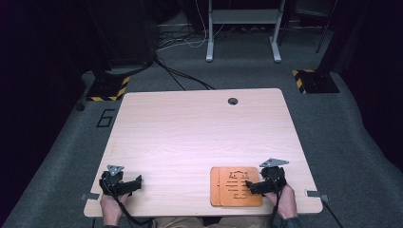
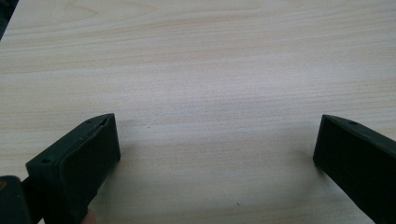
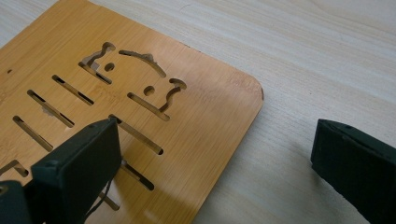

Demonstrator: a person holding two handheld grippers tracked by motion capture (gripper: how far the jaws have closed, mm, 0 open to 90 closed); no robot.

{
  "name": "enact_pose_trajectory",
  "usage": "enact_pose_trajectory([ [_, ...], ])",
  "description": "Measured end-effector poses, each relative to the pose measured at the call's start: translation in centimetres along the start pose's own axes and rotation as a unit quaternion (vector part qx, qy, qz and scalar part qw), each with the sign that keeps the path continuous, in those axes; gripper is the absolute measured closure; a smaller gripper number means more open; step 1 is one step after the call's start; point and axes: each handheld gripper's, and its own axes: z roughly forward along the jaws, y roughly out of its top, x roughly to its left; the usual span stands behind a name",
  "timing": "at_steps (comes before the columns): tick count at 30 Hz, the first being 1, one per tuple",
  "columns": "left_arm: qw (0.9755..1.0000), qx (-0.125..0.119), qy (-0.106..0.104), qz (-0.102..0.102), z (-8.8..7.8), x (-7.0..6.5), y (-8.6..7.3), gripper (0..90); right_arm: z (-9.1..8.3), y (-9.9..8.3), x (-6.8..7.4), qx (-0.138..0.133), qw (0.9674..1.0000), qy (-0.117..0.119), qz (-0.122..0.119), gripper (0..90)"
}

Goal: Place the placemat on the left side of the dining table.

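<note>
A light wooden table [image 1: 199, 137] stands on a grey floor. Near the front edge, on the right side, lie two flat bamboo boards [image 1: 236, 186], one on top of the other. The top board [image 3: 140, 107] has slots and a face-like shape cut through it.

The person's right hand [image 1: 285, 202] holds the right claw [image 1: 255, 186] at the right edge of the boards. Its jaws are wide open and hold nothing. In the right gripper view, one jaw is over the board and the other is over the bare table beside it.

The left hand [image 1: 112, 205] holds the left claw [image 1: 137, 182] at the near left part of the table, well apart from the boards. Its jaws are wide open too, with nothing between them but bare wood [image 2: 210, 84].
</note>
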Motion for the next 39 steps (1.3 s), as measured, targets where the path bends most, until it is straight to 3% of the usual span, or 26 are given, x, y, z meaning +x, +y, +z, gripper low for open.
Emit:
enact_pose_trajectory([
  [5,1.0,0.0,0.0,0.0,0.0,0.0,0.0,0.3,-0.2,-0.1,-0.2,-0.011,0.9999,0.003,0.0,0.8],
  [8,1.0,0.0,0.0,0.0,0.0,0.0,0.0,0.3,-1.1,-0.6,-1.0,-0.027,0.9993,-0.005,0.025,0.8],
  [13,1.0,0.0,0.0,0.0,0.0,0.0,0.0,0.3,-1.3,-0.9,-1.4,-0.024,0.999,-0.014,0.036,1.0],
  [25,1.0,0.0,0.0,0.0,0.0,0.0,0.0,0.3,-0.9,-0.9,-1.0,-0.014,0.9995,-0.02,0.02,1.4],
  [39,1.0,0.001,0.001,0.002,-0.1,-0.1,0.0,0.6,-1.0,-1.8,-1.4,-0.027,0.9987,-0.03,0.033,0.0],
])
